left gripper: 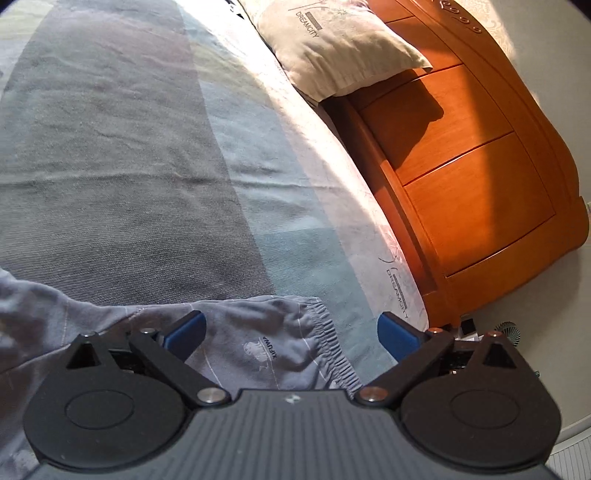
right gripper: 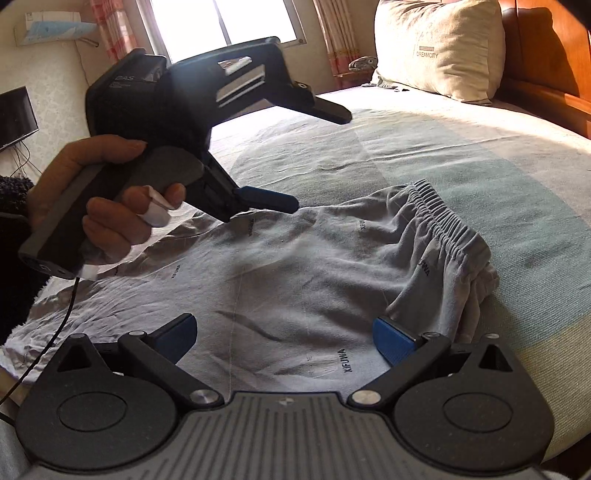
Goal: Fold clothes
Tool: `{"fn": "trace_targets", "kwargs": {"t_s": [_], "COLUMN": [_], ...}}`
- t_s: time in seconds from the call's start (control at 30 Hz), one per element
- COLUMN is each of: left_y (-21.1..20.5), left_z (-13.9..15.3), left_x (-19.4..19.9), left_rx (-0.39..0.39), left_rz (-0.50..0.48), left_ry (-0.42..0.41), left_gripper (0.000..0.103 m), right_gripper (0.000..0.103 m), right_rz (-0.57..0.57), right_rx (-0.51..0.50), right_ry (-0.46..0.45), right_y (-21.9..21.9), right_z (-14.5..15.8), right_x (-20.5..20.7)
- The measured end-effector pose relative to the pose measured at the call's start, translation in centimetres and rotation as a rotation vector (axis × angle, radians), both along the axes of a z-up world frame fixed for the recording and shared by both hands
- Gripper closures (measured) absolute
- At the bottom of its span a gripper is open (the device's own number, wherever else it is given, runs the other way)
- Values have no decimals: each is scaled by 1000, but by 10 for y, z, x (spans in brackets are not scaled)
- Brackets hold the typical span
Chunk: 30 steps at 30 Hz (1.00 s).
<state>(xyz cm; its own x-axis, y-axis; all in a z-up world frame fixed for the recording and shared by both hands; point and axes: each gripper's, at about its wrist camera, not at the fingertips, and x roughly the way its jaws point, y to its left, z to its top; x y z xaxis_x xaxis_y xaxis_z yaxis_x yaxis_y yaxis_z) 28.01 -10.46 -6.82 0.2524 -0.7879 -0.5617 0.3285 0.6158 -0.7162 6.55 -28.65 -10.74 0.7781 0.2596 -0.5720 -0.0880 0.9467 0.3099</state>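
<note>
Grey pants (right gripper: 295,273) with an elastic waistband (right gripper: 447,225) and small printed logos lie spread on the bed. My right gripper (right gripper: 284,332) hovers open just above the near part of the cloth, nothing between its blue pads. My left gripper (right gripper: 314,155), held by a hand (right gripper: 103,206), is open above the far edge of the pants, one blue fingertip (right gripper: 273,197) close to the fabric. In the left wrist view the left gripper (left gripper: 291,328) stands open over the waistband end of the pants (left gripper: 266,343).
The bed carries a striped grey and teal sheet (left gripper: 147,166). A beige pillow (right gripper: 439,48) leans on the orange wooden headboard (left gripper: 472,166). A window (right gripper: 229,22) and a dark screen (right gripper: 16,114) are at the far wall. A cable (right gripper: 62,332) hangs from the left gripper.
</note>
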Motion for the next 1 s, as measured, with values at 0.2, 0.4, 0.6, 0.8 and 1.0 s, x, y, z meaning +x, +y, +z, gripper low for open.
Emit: {"fn": "trace_targets", "kwargs": {"t_s": [0.2,0.4,0.6,0.8,1.0], "left_y": [50,85,104,107,125], "left_z": [14,-23,-12,-20,-7], "left_x": [-17,-2,-8,-30,-36], "left_rx": [160,197,127,203,216], "left_rz": [93,260,294,244,317], "left_ry": [-10,55,26,34,3], "left_gripper": [4,6,5,4,5], "right_gripper": [0,0,0,0,0], "right_rz": [-4,-9,-14,-14,-15], "right_rx": [17,7,-19,-36,-42], "right_ry": [2,6,10,10,11], "right_y": [0,4,9,12,12], "right_z": [1,1,0,0,0], "right_x": [-2,-1,2,2,3]}}
